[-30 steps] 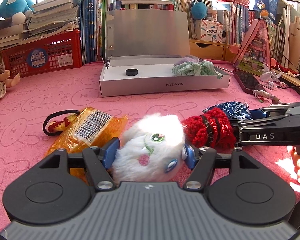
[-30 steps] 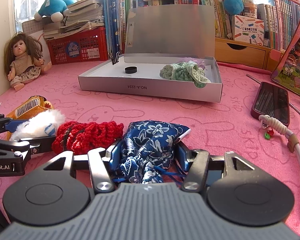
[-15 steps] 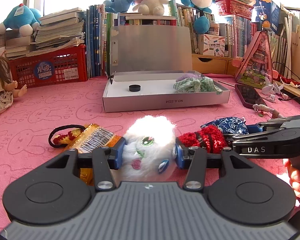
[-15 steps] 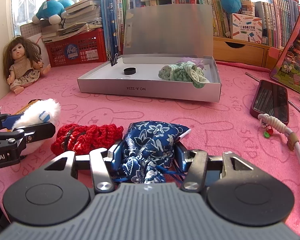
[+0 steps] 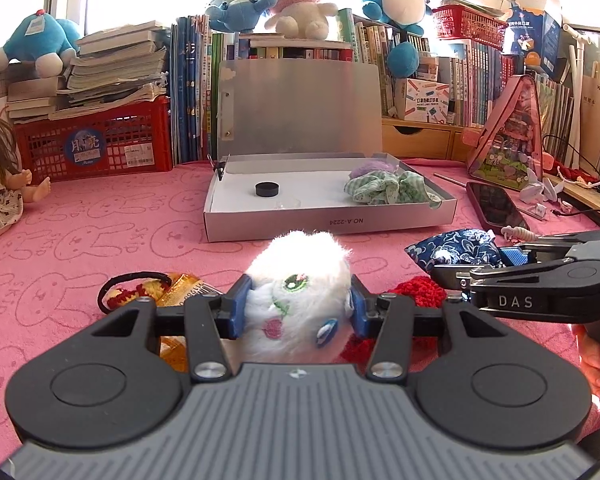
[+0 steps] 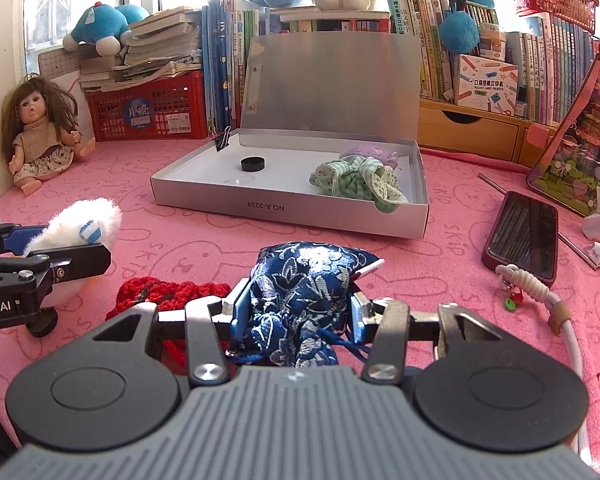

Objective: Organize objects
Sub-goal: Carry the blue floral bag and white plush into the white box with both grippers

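Both claws [image 5: 297, 307] [image 6: 294, 312] clamped, side by side

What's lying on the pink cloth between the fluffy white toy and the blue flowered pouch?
A red crocheted piece lies between the white toy and the blue pouch, clearest in the right wrist view.

A white fluffy toy [image 5: 298, 280] has a green stitched eye, a pink cheek and blue patches. The pouch [image 6: 300, 288] is dark blue with a white floral print. Beside it lies red crochet [image 6: 168, 292], perhaps black-striped. The surface [image 5: 100, 220] is pink with outlined rabbits; the box [image 6: 284, 208] is silver-grey.
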`<state>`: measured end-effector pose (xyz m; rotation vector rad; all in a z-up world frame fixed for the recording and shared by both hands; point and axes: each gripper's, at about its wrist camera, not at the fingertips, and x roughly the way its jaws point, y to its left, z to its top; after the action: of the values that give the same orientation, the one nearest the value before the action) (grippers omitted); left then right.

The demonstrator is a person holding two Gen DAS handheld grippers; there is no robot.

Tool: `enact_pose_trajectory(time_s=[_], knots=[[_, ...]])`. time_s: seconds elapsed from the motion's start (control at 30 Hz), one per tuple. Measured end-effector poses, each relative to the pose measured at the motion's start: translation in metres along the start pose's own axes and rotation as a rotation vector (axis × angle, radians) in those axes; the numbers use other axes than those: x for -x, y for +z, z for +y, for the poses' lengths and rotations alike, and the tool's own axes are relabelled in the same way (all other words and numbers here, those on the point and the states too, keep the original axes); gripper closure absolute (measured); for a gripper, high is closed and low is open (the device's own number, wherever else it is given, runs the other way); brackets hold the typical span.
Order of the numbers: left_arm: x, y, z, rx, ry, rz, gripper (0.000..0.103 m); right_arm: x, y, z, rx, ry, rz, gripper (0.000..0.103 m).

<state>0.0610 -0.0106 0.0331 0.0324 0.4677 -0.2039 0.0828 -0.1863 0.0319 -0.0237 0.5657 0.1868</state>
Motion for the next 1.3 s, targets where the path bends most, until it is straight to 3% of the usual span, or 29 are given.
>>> enact_pose_trajectory(time_s=[0.7, 1.3], knots=[[-0.028, 0.048, 0.010, 0.024, -0.017, -0.007, 0.048, -0.008, 0.030, -0.018, -0.045, -0.035, -0.001, 0.052], [-0.081, 0.106, 0.028, 0.088, -0.056, 0.036, 0.048, -0.031, 0.075, -0.045, -0.106, -0.018, 0.014, 0.052]])
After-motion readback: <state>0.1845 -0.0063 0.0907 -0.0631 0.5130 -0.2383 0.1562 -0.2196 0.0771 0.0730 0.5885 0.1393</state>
